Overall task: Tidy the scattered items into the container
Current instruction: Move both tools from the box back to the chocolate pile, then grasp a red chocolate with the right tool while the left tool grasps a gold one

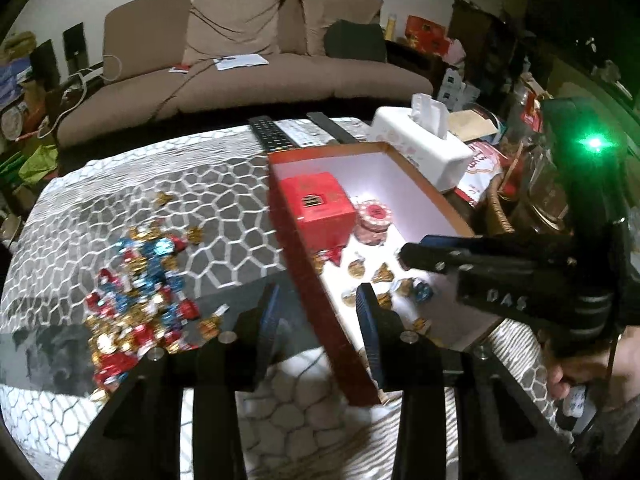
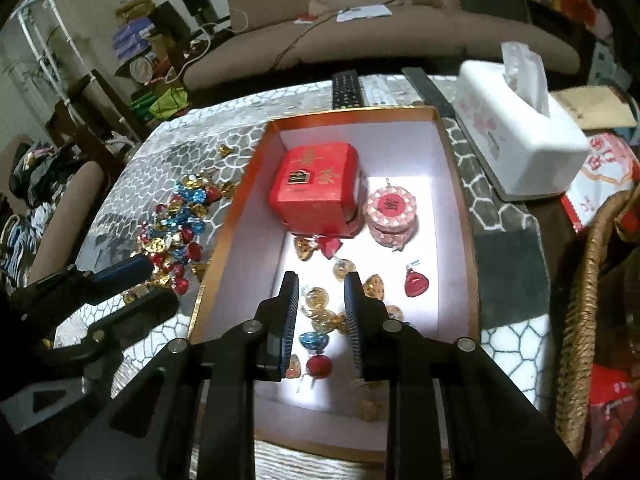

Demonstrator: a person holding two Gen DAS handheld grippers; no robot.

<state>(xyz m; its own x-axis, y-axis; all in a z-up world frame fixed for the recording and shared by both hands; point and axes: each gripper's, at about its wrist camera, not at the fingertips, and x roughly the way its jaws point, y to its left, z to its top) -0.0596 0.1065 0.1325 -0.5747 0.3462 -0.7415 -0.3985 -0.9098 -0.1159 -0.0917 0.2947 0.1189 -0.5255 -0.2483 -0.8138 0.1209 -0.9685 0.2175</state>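
Observation:
A pile of foil-wrapped candies (image 1: 140, 300) in red, blue and gold lies on the patterned tablecloth, left of an open red box (image 1: 296, 248) with a white inside. In the box are a small red carton (image 2: 316, 188), a pink round tin (image 2: 394, 212) and several loose candies (image 2: 320, 312). My left gripper (image 1: 320, 300) is open and empty, its fingers straddling the box's left wall. From the right wrist it shows beside the pile, as the left gripper (image 2: 160, 284). My right gripper (image 2: 321, 292) hangs over the box floor, slightly open, holding nothing; candies show through the gap.
A white tissue box (image 2: 520, 148) stands right of the red box (image 2: 236, 216), and remotes (image 2: 348, 88) lie behind it. A wicker basket (image 2: 580, 320) sits at the right table edge. A brown sofa (image 1: 240, 60) is beyond the table. A hand (image 1: 572, 368) holds the right gripper (image 1: 404, 258).

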